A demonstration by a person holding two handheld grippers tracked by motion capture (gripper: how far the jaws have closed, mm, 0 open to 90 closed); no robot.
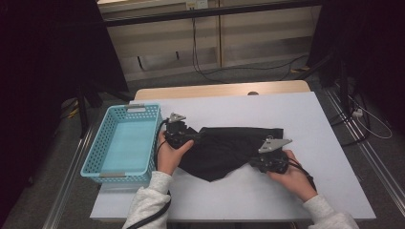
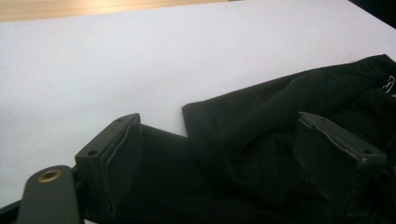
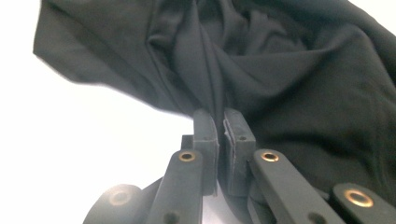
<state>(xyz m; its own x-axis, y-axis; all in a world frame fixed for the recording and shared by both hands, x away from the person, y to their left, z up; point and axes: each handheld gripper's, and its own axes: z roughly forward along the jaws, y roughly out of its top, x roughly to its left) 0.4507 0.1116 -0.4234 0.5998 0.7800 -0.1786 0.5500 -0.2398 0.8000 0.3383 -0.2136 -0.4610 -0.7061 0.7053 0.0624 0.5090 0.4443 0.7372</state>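
A: Where's the black cloth (image 1: pixel 229 150)?

B: Crumpled on the white table (image 1: pixel 296 119), just right of the blue basket (image 1: pixel 125 143), not touching it as far as I can tell; the high view is dim there.

A: Left gripper (image 1: pixel 177 133)?

B: At the cloth's end nearest the basket. Jaws spread wide, pads on either side of the fabric, not pressing it. In the left gripper view the cloth (image 2: pixel 261 135) lies under and between them, loose.

A: Right gripper (image 1: pixel 270 160)?

B: At the cloth's edge farthest from the basket, on the person's side. Jaws pinched together on a fold of the cloth (image 3: pixel 280 70); the right gripper view shows the fabric bunching up from between the pads (image 3: pixel 236 135).

A: Basket contents?

B: Nothing visible inside.
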